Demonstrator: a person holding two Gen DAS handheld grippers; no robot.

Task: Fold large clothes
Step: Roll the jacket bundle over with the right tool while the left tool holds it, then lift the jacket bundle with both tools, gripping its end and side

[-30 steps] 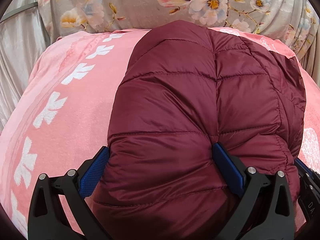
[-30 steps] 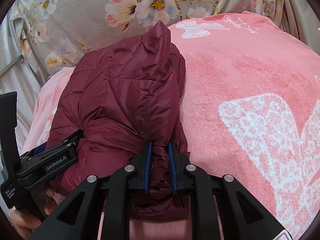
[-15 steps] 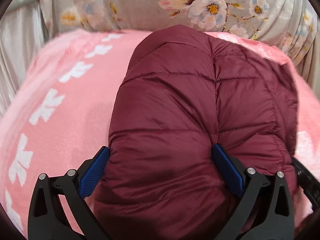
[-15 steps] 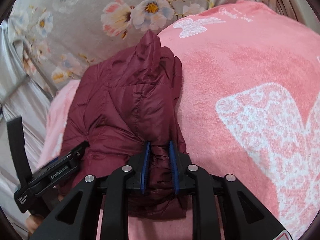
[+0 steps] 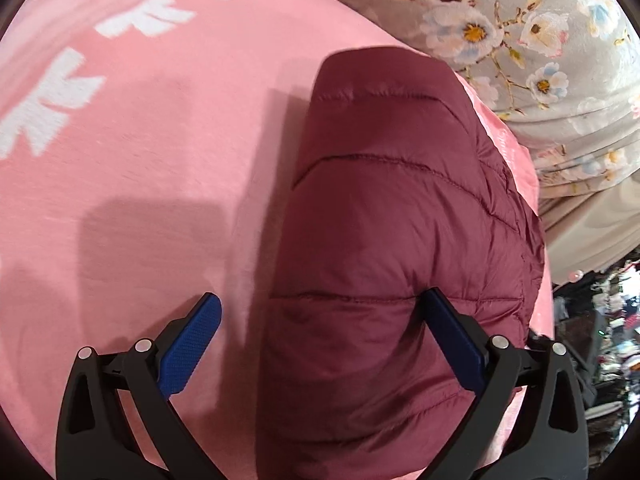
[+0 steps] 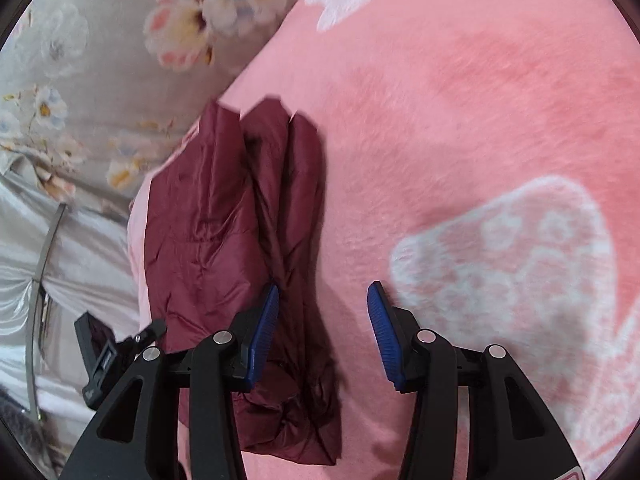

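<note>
One folded maroon jacket (image 5: 392, 240) lies on one pink blanket (image 5: 140, 160).

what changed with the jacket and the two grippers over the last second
The right gripper let go: its jaws, clamped on a fold of the maroon jacket before, have just been opening and now stand apart, the fold free beside the left pad. The left gripper shifted sideways, so its left pad is now off the jacket over the pink blanket. The jacket stays folded on the blanket.
</note>
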